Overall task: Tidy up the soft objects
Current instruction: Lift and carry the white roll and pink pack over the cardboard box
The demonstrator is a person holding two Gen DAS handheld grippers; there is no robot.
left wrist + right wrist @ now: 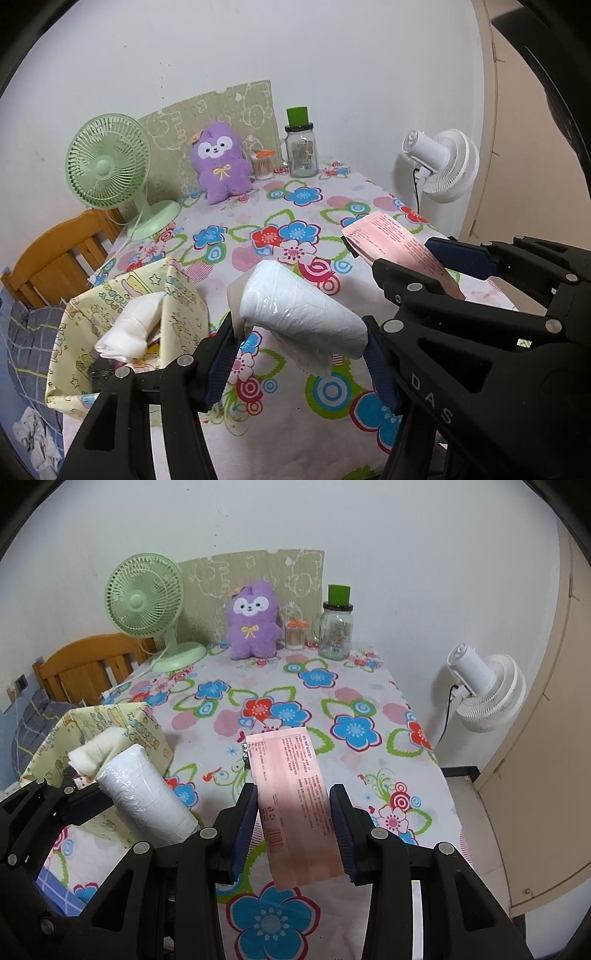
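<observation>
Above the floral tabletop, my left tongs clamp a white roll lying crosswise, nearer the open yellow bag to its left, while my right tongs grip a pink pack pointing ahead.

Our left gripper and right gripper are matte black linkages with silver rivets, ribbed navy pads and white "DAS" lettering.

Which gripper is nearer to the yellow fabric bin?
Left. The left gripper, holding a white roll, is beside the yellow bin; the right gripper, holding a pink packet, is farther right.
</observation>
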